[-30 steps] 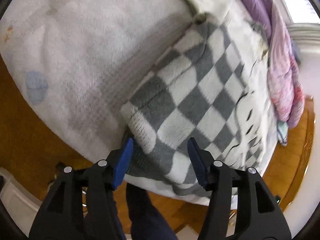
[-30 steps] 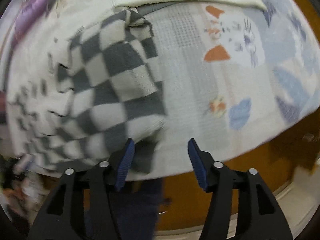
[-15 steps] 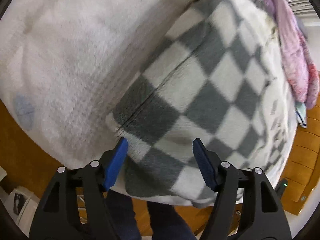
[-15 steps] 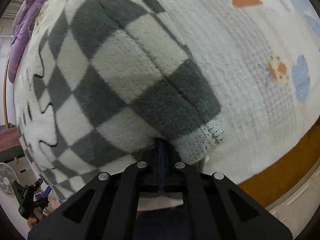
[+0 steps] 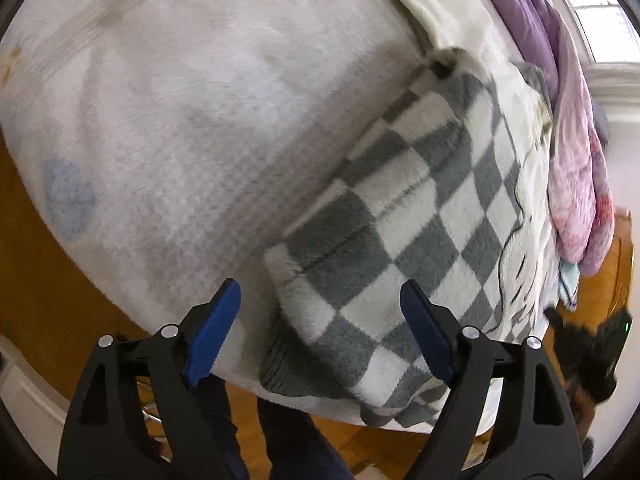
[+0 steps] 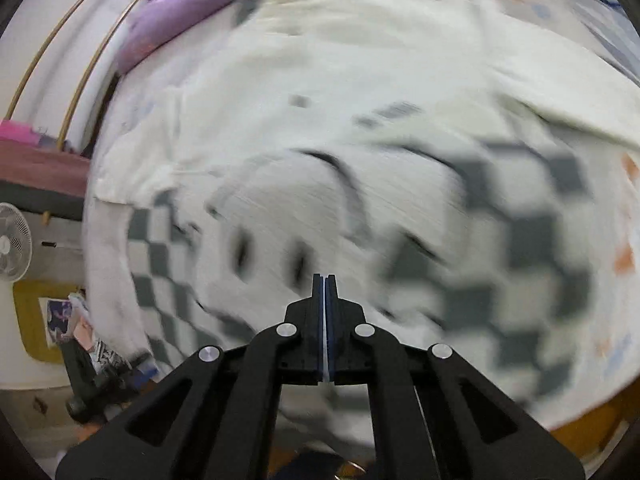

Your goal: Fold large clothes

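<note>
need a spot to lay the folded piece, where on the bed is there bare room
The free patch is the pale bed cover left of the checkered garment, from its left edge out to the blue blotch. It is crowded on the right: the garment runs up to the pink and purple bedding, with a cream cloth above it.

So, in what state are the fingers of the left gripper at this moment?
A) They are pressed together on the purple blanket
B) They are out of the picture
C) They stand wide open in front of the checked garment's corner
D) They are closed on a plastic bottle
C: the left gripper shows its two blue pads far apart, with the near corner of the grey-and-white checked garment between them, ungripped.
</note>
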